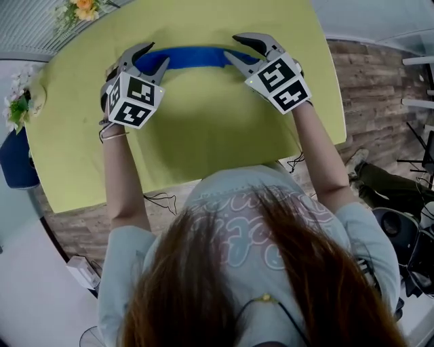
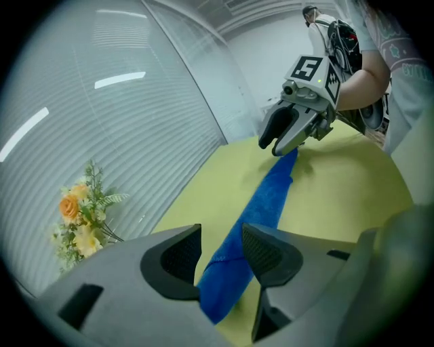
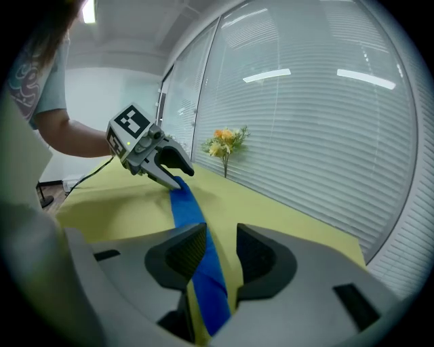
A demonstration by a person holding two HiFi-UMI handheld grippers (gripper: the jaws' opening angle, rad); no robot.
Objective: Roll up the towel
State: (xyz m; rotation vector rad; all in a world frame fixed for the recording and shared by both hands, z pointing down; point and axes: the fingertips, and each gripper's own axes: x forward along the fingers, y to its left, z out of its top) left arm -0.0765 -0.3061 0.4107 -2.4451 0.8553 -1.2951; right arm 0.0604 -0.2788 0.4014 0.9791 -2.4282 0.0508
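A blue towel (image 1: 190,57) lies rolled into a long thin roll across the far part of the yellow table (image 1: 203,129). My left gripper (image 1: 152,59) stands over its left end and my right gripper (image 1: 234,49) over its right end. In the left gripper view the jaws (image 2: 222,252) stand apart, and the roll's end (image 2: 261,203) lies just below and between them without the pads pressing on it. In the right gripper view the jaws (image 3: 220,254) are also apart, and the towel (image 3: 186,207) runs under the gap towards the left gripper (image 3: 180,175).
A bunch of orange and yellow flowers (image 1: 81,10) stands at the table's far left corner, by a window with blinds (image 3: 319,108). White flowers (image 1: 20,101) sit at the left edge beside a blue chair (image 1: 17,159). Cables and bags lie on the floor at the right.
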